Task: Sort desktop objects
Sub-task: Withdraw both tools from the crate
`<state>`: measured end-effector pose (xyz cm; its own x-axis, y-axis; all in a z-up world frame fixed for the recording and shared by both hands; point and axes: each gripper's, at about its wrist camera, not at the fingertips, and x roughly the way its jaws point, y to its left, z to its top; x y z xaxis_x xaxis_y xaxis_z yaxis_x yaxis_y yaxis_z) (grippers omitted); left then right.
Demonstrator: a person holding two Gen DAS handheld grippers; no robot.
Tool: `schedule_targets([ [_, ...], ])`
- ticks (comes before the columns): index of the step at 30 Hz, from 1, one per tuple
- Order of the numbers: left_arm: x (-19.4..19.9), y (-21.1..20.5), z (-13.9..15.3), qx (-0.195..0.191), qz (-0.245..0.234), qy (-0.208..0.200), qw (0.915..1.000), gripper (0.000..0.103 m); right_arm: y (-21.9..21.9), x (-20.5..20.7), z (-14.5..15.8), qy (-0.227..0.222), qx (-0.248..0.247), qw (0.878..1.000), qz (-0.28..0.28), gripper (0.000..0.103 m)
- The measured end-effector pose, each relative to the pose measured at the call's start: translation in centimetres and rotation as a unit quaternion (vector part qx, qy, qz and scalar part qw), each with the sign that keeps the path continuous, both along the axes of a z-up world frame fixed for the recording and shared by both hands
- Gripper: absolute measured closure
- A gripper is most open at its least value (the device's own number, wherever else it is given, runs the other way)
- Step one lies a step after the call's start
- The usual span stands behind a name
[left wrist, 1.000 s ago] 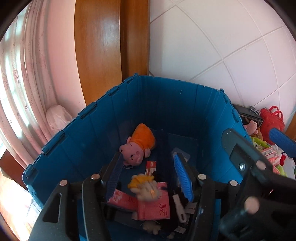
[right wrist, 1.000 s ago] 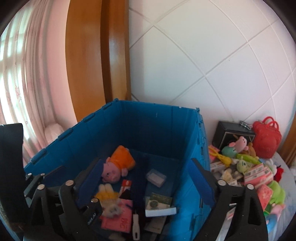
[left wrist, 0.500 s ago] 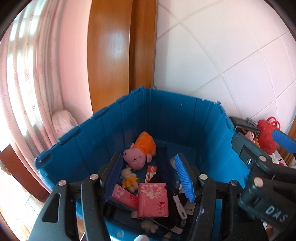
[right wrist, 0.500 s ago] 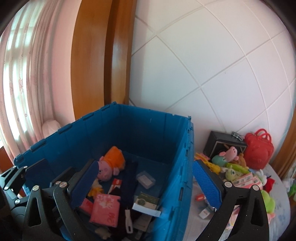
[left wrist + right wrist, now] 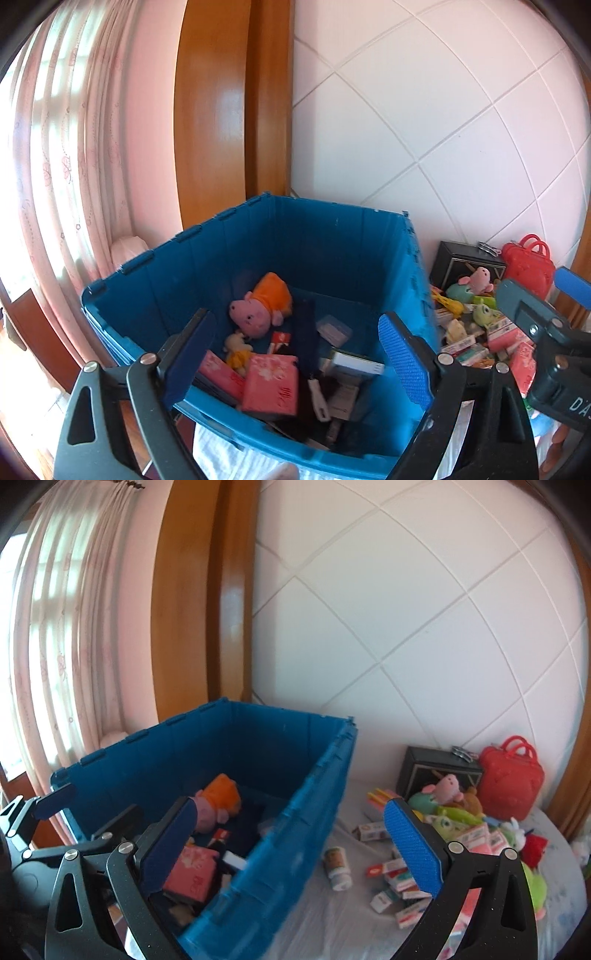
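A blue plastic crate (image 5: 332, 243) (image 5: 317, 812) stands on a white cloth. Inside lie a pink pig plush in orange (image 5: 260, 306) (image 5: 218, 803), a small yellow doll (image 5: 238, 350), pink tissue packs (image 5: 271, 384) (image 5: 190, 873) and small boxes. My left gripper (image 5: 295, 354) is open and empty above the crate's near side. My right gripper (image 5: 291, 842) is open and empty over the crate's right wall. A heap of toys and small boxes (image 5: 443, 834) (image 5: 476, 332) lies on the cloth to the right.
A red toy bag (image 5: 511, 779) and a black box (image 5: 437, 775) stand against the white tiled wall. A small white bottle (image 5: 338, 867) lies on the cloth near the crate. A wooden frame and a pink curtain are at the left.
My left gripper has let the small yellow doll drop into the crate, opened wider and drawn back and up. My right gripper has drawn back and to the right, towards the toy heap.
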<state>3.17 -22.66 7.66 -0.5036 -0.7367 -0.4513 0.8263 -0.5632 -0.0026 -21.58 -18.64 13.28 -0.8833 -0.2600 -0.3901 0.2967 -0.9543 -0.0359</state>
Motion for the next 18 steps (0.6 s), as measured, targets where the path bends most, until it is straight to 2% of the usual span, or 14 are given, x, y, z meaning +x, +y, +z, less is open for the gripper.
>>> schedule_targets([
  [3,-1.1,2.2,0.1,0.002,-0.001,0.005,1.0000,0.012,3.4,0.4,-0.3,-0.005,0.001,1.000,-0.015,0.000],
  [8,-1.9,5.1,0.4,-0.004,0.040,0.000,0.9992,0.012,7.8,1.1,-0.4,-0.012,-0.017,1.000,0.002,0.000],
  [13,-1.2,6.9,1.0,-0.009,0.069,-0.002,0.9976,0.012,7.8,1.8,0.7,-0.003,-0.023,0.999,0.048,0.000],
  [18,-0.3,7.3,1.3,-0.010,0.085,-0.010,0.9963,0.012,6.6,2.6,1.4,0.005,-0.028,0.997,0.070,0.000],
])
